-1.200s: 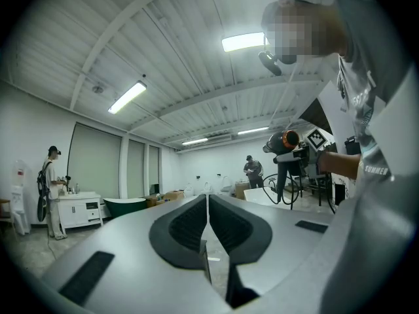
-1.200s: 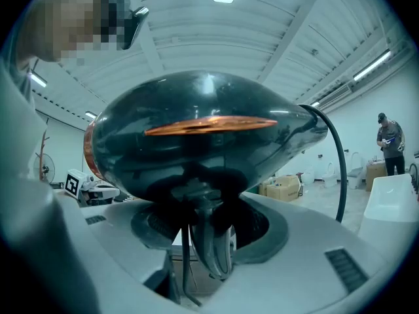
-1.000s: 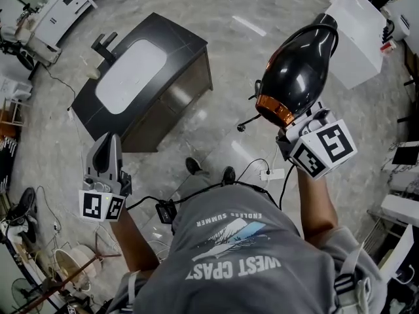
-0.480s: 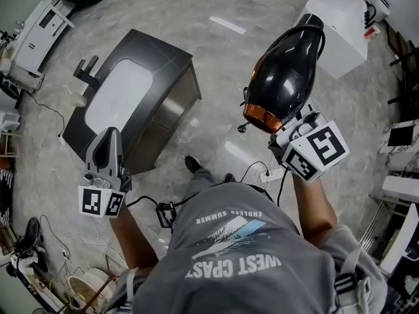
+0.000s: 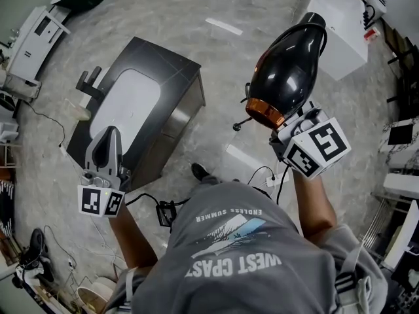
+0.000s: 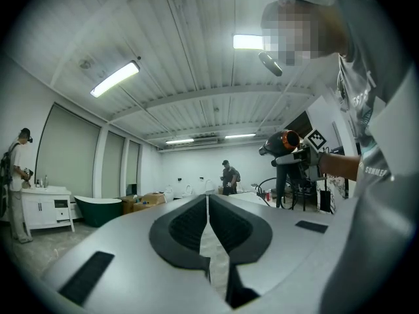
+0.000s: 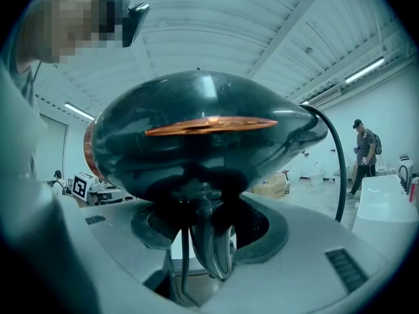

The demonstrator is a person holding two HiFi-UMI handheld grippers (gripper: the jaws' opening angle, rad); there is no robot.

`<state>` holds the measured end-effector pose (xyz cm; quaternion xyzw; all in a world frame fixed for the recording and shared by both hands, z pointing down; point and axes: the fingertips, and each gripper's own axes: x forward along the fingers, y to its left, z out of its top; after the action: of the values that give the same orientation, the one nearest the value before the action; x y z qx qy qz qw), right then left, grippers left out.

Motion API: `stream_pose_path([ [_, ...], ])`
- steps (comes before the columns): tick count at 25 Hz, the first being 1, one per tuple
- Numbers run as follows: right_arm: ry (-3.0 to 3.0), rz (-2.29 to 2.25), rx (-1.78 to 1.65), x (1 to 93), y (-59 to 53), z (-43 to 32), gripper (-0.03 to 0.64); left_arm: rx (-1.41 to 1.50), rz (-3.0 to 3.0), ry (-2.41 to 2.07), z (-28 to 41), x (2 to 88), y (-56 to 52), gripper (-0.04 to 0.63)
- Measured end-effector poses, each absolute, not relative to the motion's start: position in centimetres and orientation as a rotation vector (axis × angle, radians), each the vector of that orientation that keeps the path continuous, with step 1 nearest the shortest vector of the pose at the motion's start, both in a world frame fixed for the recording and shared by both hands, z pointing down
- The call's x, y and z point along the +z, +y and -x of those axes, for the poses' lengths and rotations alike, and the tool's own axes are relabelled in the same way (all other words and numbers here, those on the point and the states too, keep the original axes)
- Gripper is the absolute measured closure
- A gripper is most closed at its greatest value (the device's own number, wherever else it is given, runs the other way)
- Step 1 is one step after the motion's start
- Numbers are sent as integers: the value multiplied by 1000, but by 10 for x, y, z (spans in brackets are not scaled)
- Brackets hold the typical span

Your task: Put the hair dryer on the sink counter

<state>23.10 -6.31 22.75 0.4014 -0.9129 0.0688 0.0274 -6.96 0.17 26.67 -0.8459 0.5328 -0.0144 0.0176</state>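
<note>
Carry step, dryer not yet placed. Upper left of the head view: dark table (image 5: 169, 65) with white basin (image 5: 124, 103) and faucet (image 5: 90, 84), standing on the floor, top looks bare. Below it at lower left, left gripper (image 5: 108, 139), fingers pressed together with nothing between them, confirmed in the left gripper view (image 6: 207, 201); idle, looks to have no job here. Right of centre, black dryer (image 5: 285, 70) with copper ring is held up in the air, well apart from the table, nozzle end toward upper right. Right gripper (image 5: 296, 120) is below it, fingers pinching the dryer handle; in the right gripper view the body (image 7: 196, 129) fills the frame above the fingers (image 7: 255, 231). Cord hangs off the dryer. Next, as I judge it: take the right gripper across to the upper left, lower the dryer onto bare dark top beside the basin, not in it, then spread the fingers. Watch the cord.
</note>
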Motion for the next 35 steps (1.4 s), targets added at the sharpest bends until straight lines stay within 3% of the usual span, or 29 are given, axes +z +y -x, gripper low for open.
stream_pose_path([
  [16, -2771, -1262, 71, 199, -100, -158, 391, 92, 2618, 1676, 152, 276, -28, 569],
  [35, -2883, -1030, 59, 200, -216, -68, 391, 51, 2447, 1948, 223, 282, -54, 569],
])
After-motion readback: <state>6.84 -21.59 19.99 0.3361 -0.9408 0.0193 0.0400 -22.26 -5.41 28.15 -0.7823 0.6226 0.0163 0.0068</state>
